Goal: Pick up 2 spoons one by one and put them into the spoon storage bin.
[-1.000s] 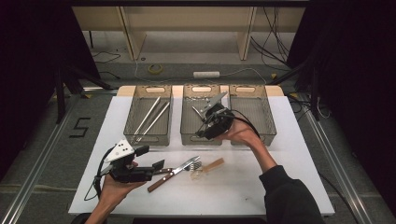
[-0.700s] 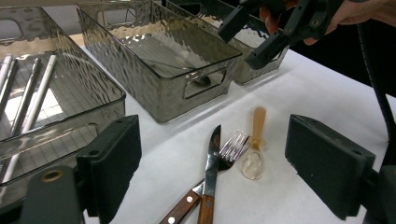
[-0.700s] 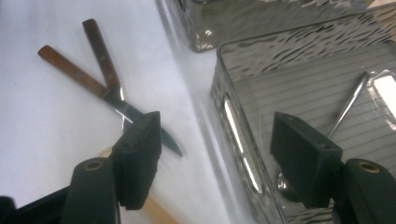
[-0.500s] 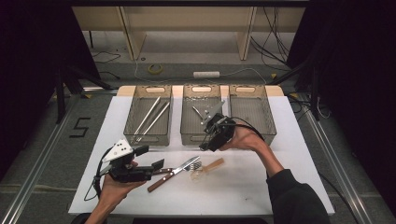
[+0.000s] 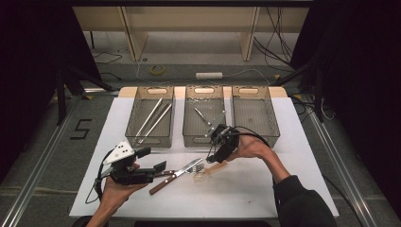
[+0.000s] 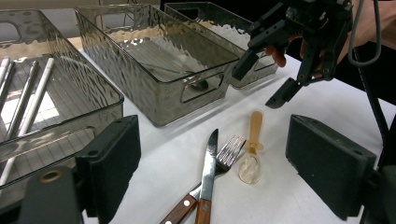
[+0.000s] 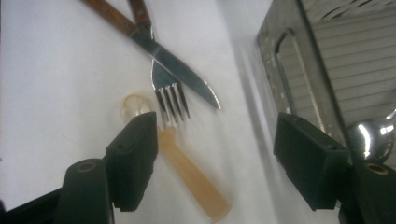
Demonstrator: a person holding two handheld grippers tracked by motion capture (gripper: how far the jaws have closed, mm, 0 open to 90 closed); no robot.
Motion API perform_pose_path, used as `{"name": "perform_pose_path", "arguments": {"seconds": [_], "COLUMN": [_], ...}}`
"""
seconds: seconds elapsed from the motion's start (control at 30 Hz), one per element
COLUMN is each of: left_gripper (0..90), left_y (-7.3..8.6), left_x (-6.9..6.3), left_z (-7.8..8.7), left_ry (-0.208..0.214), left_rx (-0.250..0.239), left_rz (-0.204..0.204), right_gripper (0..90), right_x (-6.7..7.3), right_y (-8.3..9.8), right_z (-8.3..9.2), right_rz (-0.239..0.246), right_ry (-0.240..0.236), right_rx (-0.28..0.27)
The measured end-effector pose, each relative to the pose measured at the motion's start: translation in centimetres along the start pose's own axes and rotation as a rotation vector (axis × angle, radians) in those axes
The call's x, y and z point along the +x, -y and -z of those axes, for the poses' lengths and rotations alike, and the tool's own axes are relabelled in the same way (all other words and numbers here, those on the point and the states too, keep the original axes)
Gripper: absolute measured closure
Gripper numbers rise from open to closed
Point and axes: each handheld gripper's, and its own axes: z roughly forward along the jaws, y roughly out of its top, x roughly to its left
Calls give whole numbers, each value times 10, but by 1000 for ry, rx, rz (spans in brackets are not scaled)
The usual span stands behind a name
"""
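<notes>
The right hand-held gripper point(image 5: 215, 153) hangs just above the amber plastic spoon point(image 5: 208, 171) on the white worktop point(image 5: 283, 189), tilted down toward it; its jaws have just been opening and now stand spread wide with nothing between them, the spoon's handle lying below the gap. The spoon rests flat, bowl toward the person, handle pointing toward the middle tray point(image 5: 203, 137). Just beside it lie a wood-handled fork point(image 5: 189, 169) and a wood-handled knife point(image 5: 176, 174), their handles crossed, the fork's tines touching or nearly touching the spoon's neck. The left hand-held gripper point(image 5: 163, 166) sits low over the worktop at the near left, jaws spread and empty, aimed at that cutlery. The left tray point(image 5: 132, 137) holds long metal rods, and the middle tray holds a metal spoon.
</notes>
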Motion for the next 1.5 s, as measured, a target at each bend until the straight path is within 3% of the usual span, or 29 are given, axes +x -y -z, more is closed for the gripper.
{"name": "perform_pose_path", "arguments": {"seconds": [0.43,0.63,1.13,1.5], "left_gripper": [175,175,175,176], "left_y": [0,0,0,0], "left_x": [0,0,0,0], "left_z": [0,0,0,0], "left_ry": [-1,-1,-2,-1], "left_rx": [4,8,9,13], "left_rz": [-2,-5,-4,-7], "right_gripper": [351,382,468,526], "right_x": [7,10,14,14], "right_y": [8,14,16,17], "right_z": [-22,-30,-41,-47], "right_rz": [32,37,70,94], "right_ry": [-42,-59,-59,-48], "right_rx": [90,107,173,193]}}
